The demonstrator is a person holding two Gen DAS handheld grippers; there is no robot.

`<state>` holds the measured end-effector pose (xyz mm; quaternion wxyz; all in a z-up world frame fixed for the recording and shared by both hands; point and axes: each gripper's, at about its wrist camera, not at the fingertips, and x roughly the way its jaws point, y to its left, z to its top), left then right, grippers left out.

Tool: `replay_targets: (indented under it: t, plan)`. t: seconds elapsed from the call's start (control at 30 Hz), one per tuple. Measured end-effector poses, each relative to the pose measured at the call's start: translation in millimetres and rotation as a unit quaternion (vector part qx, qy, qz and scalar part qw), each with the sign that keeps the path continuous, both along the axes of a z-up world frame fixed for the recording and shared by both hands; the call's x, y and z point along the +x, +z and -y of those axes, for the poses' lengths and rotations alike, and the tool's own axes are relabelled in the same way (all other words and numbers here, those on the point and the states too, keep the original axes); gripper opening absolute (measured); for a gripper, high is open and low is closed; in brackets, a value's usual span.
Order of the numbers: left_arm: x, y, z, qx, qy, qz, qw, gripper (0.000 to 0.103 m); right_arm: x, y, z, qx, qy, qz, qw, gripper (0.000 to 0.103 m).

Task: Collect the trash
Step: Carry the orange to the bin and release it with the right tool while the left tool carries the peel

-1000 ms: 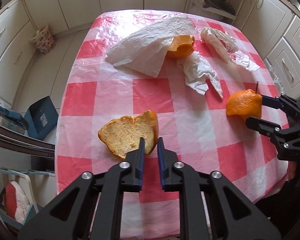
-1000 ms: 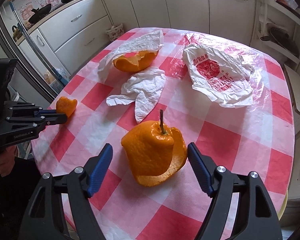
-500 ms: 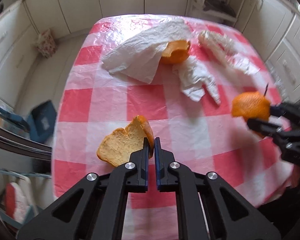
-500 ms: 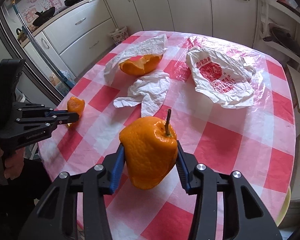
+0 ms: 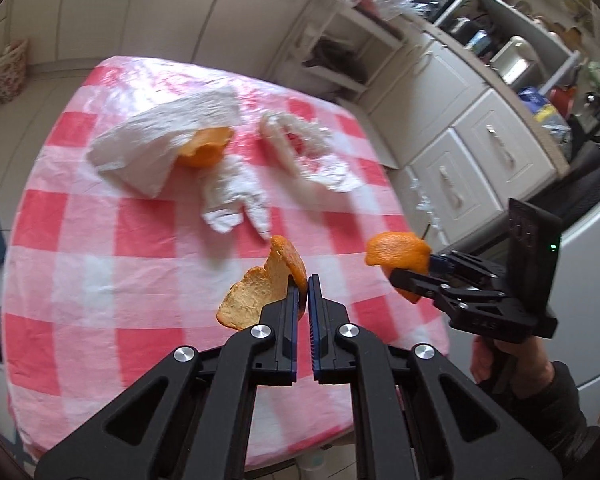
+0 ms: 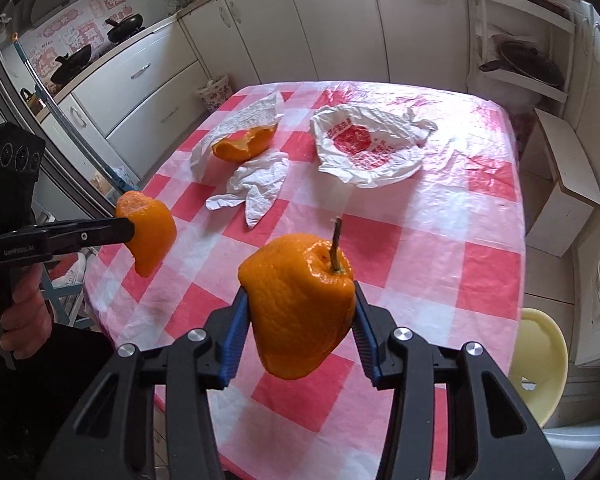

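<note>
Above the checkered desk (image 6: 440,216), the right gripper (image 6: 298,312) clamps a stemmed orange peel (image 6: 300,304), stem up; the left gripper (image 5: 303,292) pinches a peel piece (image 5: 266,290) standing on edge.

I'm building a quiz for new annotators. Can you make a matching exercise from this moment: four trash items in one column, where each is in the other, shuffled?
Items
1. stemmed peel
2. curled peel piece
3. peel half
4. plastic bag

Places
A. on the tablecloth, part-covered by a paper towel
B. in the left claw, lifted
C. lying spread open on the tablecloth
D. in the right claw, lifted

Pairs: 1-D, 2-B, 3-A, 4-C
</note>
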<state>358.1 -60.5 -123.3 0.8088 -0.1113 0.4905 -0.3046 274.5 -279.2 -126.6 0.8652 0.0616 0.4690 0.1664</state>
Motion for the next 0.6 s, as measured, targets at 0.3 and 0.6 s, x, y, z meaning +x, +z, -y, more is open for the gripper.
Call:
replay_targets:
  t: [0.3,0.6]
  plan:
    - [-24,19,79,-0.043,-0.099,0.028,0.9938,0.005,-36,-4,98,-0.005,-0.116,-0.002,0.993,0.047]
    - [-42,13,168,-0.046,-0.175,0.031,0.9829,0.005,-49,-51,173,-0.020,-0.223,-0.078,0.971,0.061]
